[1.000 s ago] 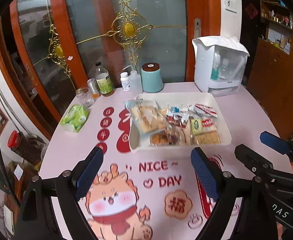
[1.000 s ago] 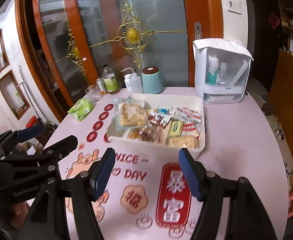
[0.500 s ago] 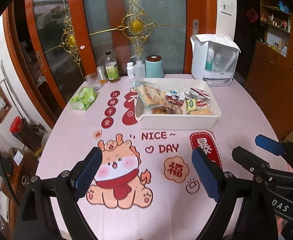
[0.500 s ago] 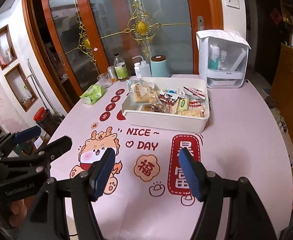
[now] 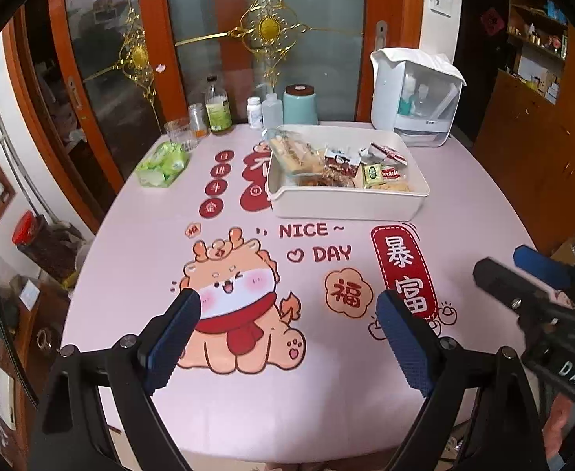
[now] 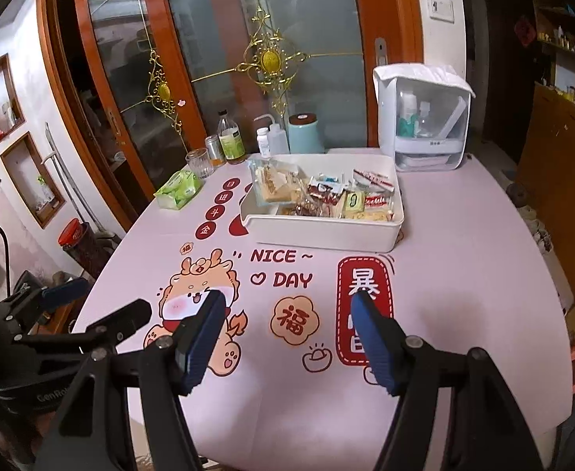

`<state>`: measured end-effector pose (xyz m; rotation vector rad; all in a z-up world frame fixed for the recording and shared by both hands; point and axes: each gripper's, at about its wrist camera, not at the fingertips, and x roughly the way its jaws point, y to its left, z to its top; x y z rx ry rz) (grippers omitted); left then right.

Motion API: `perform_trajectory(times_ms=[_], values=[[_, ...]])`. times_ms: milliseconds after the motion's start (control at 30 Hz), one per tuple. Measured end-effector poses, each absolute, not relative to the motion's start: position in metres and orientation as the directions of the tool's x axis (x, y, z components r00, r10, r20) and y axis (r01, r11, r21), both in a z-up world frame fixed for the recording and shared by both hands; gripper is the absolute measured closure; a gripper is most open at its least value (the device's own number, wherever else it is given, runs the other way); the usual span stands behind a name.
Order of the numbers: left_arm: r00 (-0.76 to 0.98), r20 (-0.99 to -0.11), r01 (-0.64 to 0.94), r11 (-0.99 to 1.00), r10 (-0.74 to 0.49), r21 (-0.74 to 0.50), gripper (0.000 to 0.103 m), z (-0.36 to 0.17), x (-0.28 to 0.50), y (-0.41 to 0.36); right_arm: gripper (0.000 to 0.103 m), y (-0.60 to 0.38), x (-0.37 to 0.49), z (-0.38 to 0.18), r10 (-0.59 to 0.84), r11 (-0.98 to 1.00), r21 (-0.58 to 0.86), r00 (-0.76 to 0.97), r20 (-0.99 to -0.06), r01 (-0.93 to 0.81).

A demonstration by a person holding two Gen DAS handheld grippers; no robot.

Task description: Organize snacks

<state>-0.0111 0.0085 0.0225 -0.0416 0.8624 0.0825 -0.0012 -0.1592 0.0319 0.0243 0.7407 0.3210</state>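
A white tray (image 5: 346, 206) stands on the far half of the pink table, also in the right wrist view (image 6: 326, 237). It holds several wrapped snacks (image 5: 338, 165), biscuits and small packets (image 6: 319, 194). My left gripper (image 5: 287, 314) is open and empty, held above the cartoon dragon print near the table's front edge. My right gripper (image 6: 287, 306) is open and empty, beside it to the right, well short of the tray. Each gripper shows at the edge of the other's view.
A green tissue pack (image 5: 162, 163) lies at the far left. Bottles (image 5: 216, 108), a glass (image 5: 179, 133) and a teal canister (image 5: 299, 104) stand along the back by the glass door. A white lidded organizer (image 5: 417, 98) stands back right.
Both grippers have pulled back from the tray toward the table's front edge and risen. The tray now looks smaller and farther. Both stay open and empty.
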Motion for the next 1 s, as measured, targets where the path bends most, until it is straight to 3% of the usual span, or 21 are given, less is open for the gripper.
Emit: perform_trajectory(times_ms=[1000], values=[[0.618, -0.785, -0.077, 0.997, 0.038, -0.012, 0.013, 0.014, -0.003, 0.014, 0.036, -0.149, 0.003, 0.018, 0.287, 0.953, 0.134, 0.660, -0.694, -0.273]])
